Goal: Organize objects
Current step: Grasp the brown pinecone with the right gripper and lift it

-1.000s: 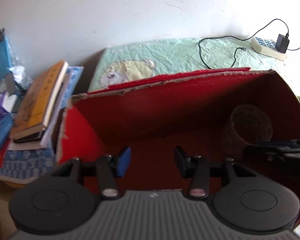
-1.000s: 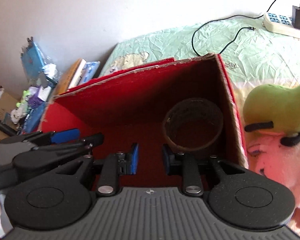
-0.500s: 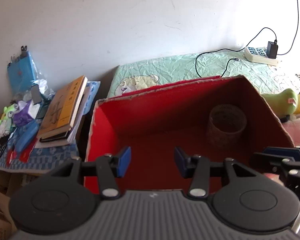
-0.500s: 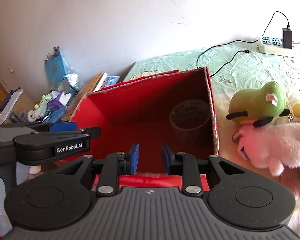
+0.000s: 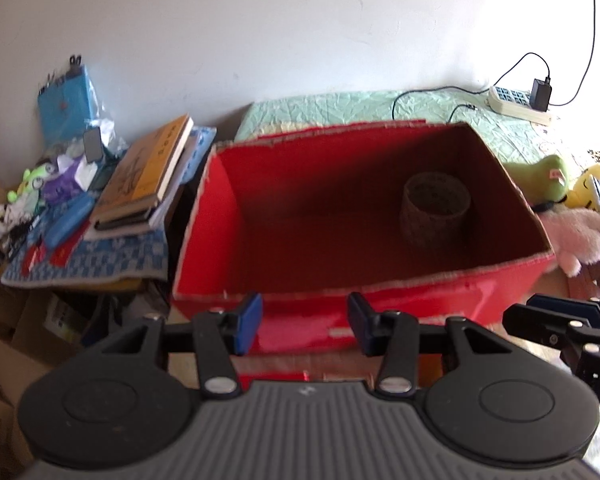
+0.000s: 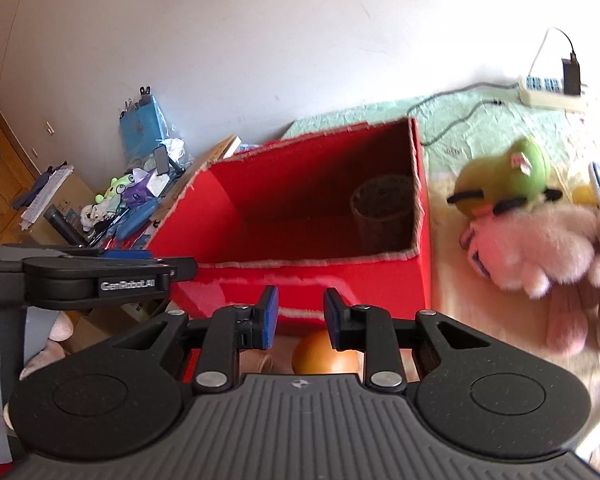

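Note:
A red cardboard box [image 5: 204, 232] stands open on the bed, and a brown woven cylinder [image 5: 436, 208] sits in its right part. My left gripper [image 5: 304, 316] hovers just in front of the box's near wall, open, with nothing between its fingers. My right gripper [image 6: 298, 312] hangs beside it, also in front of the box [image 6: 420, 264], its jaws a narrow gap apart and empty. An orange ball [image 6: 320, 356] lies low behind the right gripper's fingers, apart from them. Plush toys lie right of the box: a green one [image 6: 512, 176] and a pink-white one [image 6: 540, 248].
A stack of books [image 5: 148, 176] and small clutter sit on a blue-checked cloth [image 5: 100, 260] left of the box. A power strip [image 5: 516, 104] with a charger and cables lies on the green bedsheet behind. A yellow plush [image 5: 592, 188] is at the far right. Cardboard boxes stand lower left.
Both grippers have drawn back out of the red box and risen a little. The whole box and its near wall now show. Jaw gaps look unchanged.

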A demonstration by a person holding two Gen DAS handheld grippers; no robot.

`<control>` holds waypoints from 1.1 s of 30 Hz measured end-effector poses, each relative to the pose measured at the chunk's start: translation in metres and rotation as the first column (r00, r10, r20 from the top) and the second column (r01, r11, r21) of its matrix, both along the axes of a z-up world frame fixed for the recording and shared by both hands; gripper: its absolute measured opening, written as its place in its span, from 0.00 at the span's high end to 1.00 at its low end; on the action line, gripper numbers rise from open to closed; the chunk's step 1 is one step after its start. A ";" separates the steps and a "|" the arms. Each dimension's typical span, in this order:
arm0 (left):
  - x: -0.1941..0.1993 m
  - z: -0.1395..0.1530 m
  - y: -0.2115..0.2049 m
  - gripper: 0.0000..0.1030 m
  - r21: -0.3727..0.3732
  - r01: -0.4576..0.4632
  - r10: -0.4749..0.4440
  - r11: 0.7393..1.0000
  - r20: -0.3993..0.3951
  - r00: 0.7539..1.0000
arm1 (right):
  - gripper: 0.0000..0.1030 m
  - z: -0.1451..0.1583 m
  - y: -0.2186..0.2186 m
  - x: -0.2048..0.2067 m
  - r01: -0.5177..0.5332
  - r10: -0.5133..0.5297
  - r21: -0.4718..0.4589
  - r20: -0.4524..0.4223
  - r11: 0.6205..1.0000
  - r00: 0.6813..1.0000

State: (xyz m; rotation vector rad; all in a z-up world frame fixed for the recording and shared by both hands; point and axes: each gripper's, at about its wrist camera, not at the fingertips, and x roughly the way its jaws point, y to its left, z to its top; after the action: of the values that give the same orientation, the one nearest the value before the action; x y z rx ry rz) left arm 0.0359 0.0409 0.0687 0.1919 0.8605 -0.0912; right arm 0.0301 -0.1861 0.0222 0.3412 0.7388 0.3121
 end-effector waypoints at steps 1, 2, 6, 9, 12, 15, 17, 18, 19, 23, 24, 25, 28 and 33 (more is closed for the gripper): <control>-0.004 -0.002 0.000 0.55 -0.004 0.001 -0.001 1.000 -0.008 1.000 | 0.74 -0.003 -0.001 -0.002 -0.002 0.002 0.009 -0.012 1.000 1.000; -0.008 -0.004 0.000 0.55 -0.008 0.004 -0.004 1.000 -0.016 1.000 | 0.74 -0.006 -0.003 -0.003 -0.009 0.010 0.023 -0.027 1.000 1.000; -0.025 -0.018 0.005 0.57 -0.060 0.054 -0.057 0.997 -0.055 0.997 | 0.74 -0.022 -0.006 -0.004 -0.071 0.084 0.114 -0.112 0.991 0.990; -0.041 -0.032 0.007 0.57 -0.108 0.120 -0.129 0.987 -0.077 0.989 | 0.74 -0.034 -0.006 -0.006 -0.091 0.123 0.185 -0.169 0.978 0.978; -0.056 -0.049 0.007 0.57 -0.147 0.192 -0.208 0.970 -0.100 0.973 | 0.74 -0.044 -0.003 -0.006 -0.088 0.144 0.252 -0.215 0.964 0.966; -0.065 -0.064 0.002 0.54 -0.147 0.238 -0.255 0.960 -0.109 0.961 | 0.73 -0.048 0.002 -0.006 -0.103 0.167 0.274 -0.221 0.956 0.961; -0.068 -0.073 -0.003 0.52 -0.142 0.249 -0.266 0.958 -0.112 0.957 | 0.73 -0.051 0.006 -0.003 -0.126 0.188 0.268 -0.219 0.955 0.957; -0.068 -0.078 -0.003 0.51 -0.146 0.250 -0.268 0.957 -0.119 0.956 | 0.73 -0.053 0.008 -0.001 -0.135 0.196 0.260 -0.222 0.956 0.955; -0.066 -0.081 -0.003 0.50 -0.154 0.251 -0.271 0.956 -0.125 0.954 | 0.73 -0.054 0.011 0.000 -0.144 0.202 0.252 -0.224 0.957 0.953; -0.061 -0.094 -0.004 0.51 -0.173 0.233 -0.258 0.957 -0.140 0.956 | 0.73 -0.058 0.028 0.004 -0.176 0.213 0.177 -0.214 0.968 0.953; -0.060 -0.096 -0.004 0.52 -0.176 0.237 -0.263 0.955 -0.139 0.955 | 0.73 -0.058 0.032 0.005 -0.179 0.210 0.156 -0.211 0.971 0.955; -0.060 -0.097 -0.004 0.52 -0.177 0.243 -0.269 0.954 -0.138 0.953 | 0.72 -0.060 0.035 0.005 -0.184 0.211 0.144 -0.210 0.972 0.955; -0.059 -0.102 -0.004 0.55 -0.187 0.257 -0.284 0.948 -0.137 0.949 | 0.69 -0.069 0.040 0.007 -0.187 0.214 0.134 -0.228 0.973 0.950; -0.058 -0.107 -0.002 0.54 -0.185 0.266 -0.292 0.946 -0.132 0.947 | 0.58 -0.073 0.042 0.004 -0.176 0.195 0.106 -0.208 0.979 0.958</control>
State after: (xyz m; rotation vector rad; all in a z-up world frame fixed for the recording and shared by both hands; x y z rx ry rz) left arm -0.0223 0.0386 -0.0383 0.1516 0.9744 -0.4485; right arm 0.0344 -0.1444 -0.0506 0.3931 0.9779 0.4913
